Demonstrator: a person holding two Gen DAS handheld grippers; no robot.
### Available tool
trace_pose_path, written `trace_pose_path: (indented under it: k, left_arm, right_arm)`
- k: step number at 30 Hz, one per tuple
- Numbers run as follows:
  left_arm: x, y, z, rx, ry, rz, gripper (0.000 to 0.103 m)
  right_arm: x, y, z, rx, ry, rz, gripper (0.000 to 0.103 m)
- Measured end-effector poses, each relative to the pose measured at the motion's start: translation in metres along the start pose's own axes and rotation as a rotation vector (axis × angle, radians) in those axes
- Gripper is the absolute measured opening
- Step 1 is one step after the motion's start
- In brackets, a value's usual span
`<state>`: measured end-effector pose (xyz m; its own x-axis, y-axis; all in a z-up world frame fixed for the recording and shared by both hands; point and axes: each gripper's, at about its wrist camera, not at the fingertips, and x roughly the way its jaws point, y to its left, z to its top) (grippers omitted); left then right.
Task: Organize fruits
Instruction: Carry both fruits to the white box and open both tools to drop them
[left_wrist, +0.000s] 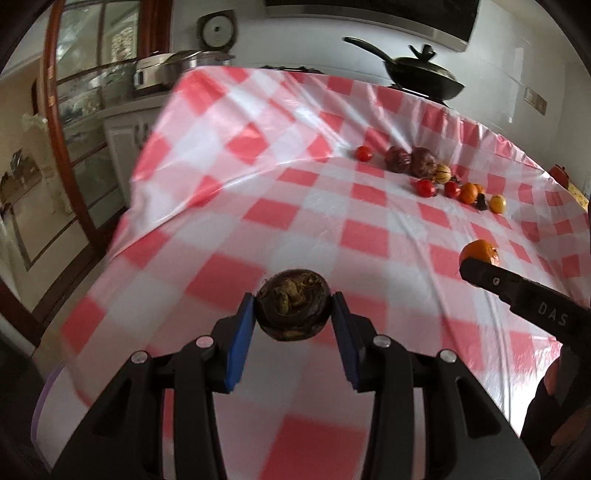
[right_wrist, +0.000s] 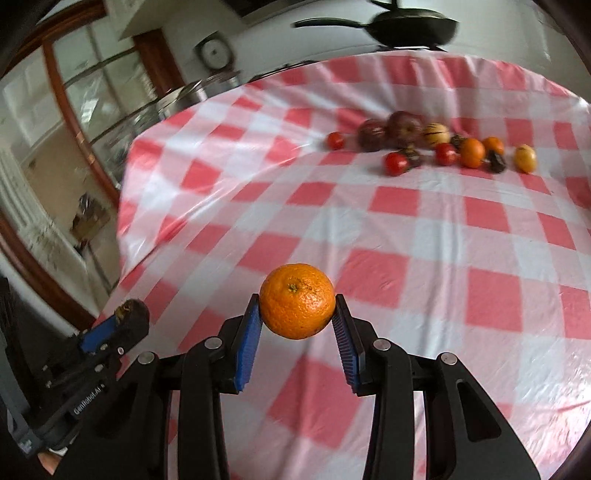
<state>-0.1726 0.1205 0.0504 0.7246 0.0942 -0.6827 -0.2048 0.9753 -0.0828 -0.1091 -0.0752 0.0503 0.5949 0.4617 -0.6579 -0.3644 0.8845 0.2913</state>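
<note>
Orange (right_wrist: 297, 301) stem-up in right gripper (right_wrist: 298, 314)

A table with a red-and-white checked cloth (left_wrist: 295, 192) fills the room; far behind it stand a white wall (left_wrist: 332, 48), a black pan (left_wrist: 421, 75) and, at left, a wood-framed glass cabinet (left_wrist: 77, 110).
</note>
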Motion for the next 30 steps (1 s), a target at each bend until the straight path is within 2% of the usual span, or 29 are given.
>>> trace_pose_path:
  k: [13, 19, 25, 30]
  left_arm:
    - [-0.047, 0.084, -0.051, -0.083, -0.009, 0.118, 0.042]
    - [-0.061, 0.123, -0.079, -0.133, 0.006, 0.172, 0.042]
    - [-0.063, 0.167, -0.116, -0.202, 0.062, 0.246, 0.042]
    - [-0.06, 0.202, -0.151, -0.262, 0.116, 0.304, 0.042]
  right_arm:
    - [0.002, 0.096, -0.046, -0.225, 0.061, 0.096, 0.039]
    - [0.0, 0.145, -0.068, -0.356, 0.08, 0.173, 0.039]
    - [0.009, 0.198, -0.104, -0.516, 0.139, 0.26, 0.039]
    - [0.023, 0.238, -0.141, -0.651, 0.224, 0.323, 0.039]
